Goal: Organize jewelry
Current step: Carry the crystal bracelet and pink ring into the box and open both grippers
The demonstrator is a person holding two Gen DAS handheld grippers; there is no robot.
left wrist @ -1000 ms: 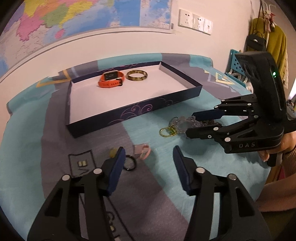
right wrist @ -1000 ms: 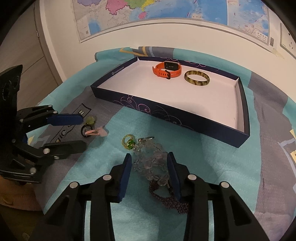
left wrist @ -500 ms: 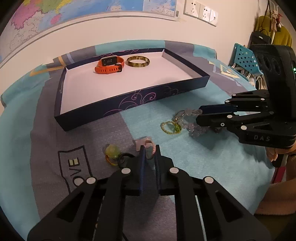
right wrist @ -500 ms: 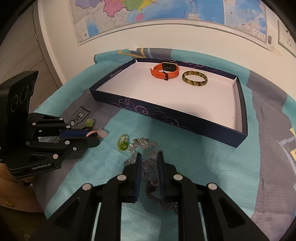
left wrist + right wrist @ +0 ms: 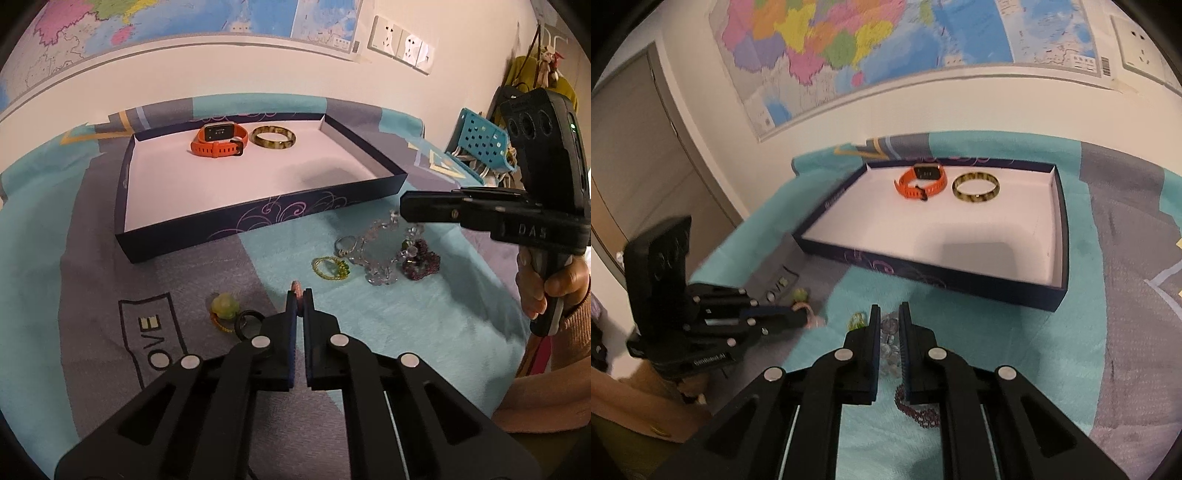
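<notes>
Because the navy tray (image 5: 258, 221) already holds the orange watch (image 5: 218, 142) and the mottled bangle (image 5: 273, 138) side by side along its far wall, the loose pieces on the blue cloth (image 5: 406, 325) seem meant to join them. Both tools have just been closing: the left gripper (image 5: 298, 295) is clamped on a small pink ring (image 5: 296, 285), and the right gripper (image 5: 888, 314) pinches the clear bead bracelet (image 5: 889, 332), lifting one end. A green bead ring (image 5: 330, 266) and purple bracelet (image 5: 421, 260) lie on the cloth, near the tray's front wall.
</notes>
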